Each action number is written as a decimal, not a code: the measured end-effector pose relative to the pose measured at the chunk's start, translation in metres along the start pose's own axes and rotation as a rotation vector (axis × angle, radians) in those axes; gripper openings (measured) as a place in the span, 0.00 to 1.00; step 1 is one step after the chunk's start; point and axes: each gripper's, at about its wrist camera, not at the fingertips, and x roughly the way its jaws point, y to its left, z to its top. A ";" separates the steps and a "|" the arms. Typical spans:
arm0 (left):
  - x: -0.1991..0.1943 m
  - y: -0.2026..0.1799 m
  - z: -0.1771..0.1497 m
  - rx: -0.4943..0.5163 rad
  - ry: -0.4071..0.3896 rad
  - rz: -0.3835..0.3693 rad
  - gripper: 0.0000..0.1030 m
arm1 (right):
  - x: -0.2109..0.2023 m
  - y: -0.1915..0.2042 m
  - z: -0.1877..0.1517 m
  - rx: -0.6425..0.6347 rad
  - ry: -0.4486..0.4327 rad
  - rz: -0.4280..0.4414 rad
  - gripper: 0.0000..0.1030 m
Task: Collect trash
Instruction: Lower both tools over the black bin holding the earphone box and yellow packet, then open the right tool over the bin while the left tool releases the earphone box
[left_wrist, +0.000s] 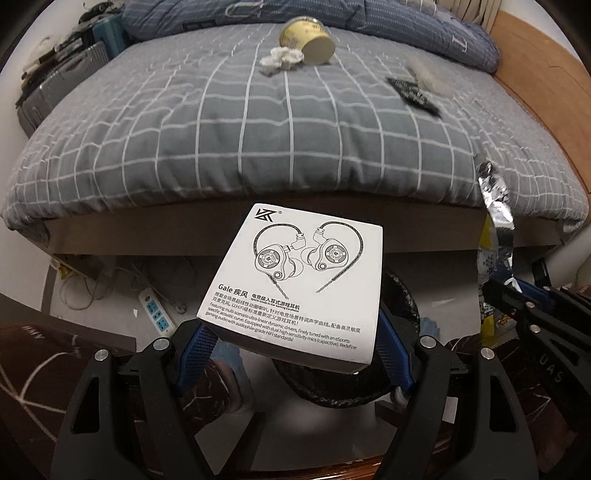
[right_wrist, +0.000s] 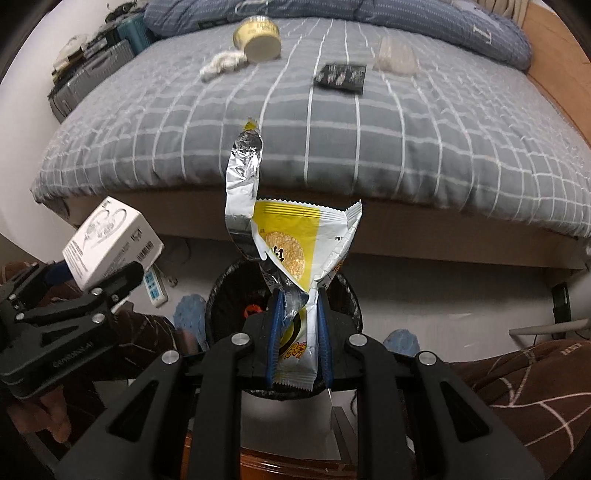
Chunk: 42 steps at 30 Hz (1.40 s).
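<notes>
Fingers (left_wrist: 207, 343) of the left gripper (left_wrist: 295, 345) are clamping a box (left_wrist: 295, 280); the right gripper (right_wrist: 297, 332) is pinching a wrapper (right_wrist: 295, 240), both poised over the bin (right_wrist: 343, 291) for dropping.

White box (left_wrist: 291, 280) with black line drawing of earphones, yellow and white snack wrapper (right_wrist: 295, 251) with silver foil inside, grey bedsheet (left_wrist: 258, 140) with white grid lines, pale yellow cup (left_wrist: 308, 37), white crumpled tissue (left_wrist: 280, 59), black packet (right_wrist: 341, 77), blue gripper pads (right_wrist: 275, 332)

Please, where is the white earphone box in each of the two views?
Left wrist view: earphone box at centre, clamped in the left gripper.
Right wrist view: same box at the left edge.
Shared landmark: the yellow cup on the bed.
</notes>
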 end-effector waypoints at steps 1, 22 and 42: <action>0.003 0.003 -0.001 -0.006 0.005 -0.003 0.73 | 0.006 0.000 -0.001 -0.002 0.011 -0.001 0.17; 0.070 0.034 -0.009 -0.033 0.099 0.043 0.73 | 0.112 0.021 -0.011 -0.031 0.213 0.051 0.24; 0.093 0.042 -0.014 -0.045 0.143 0.026 0.73 | 0.105 0.024 -0.003 -0.026 0.140 0.067 0.84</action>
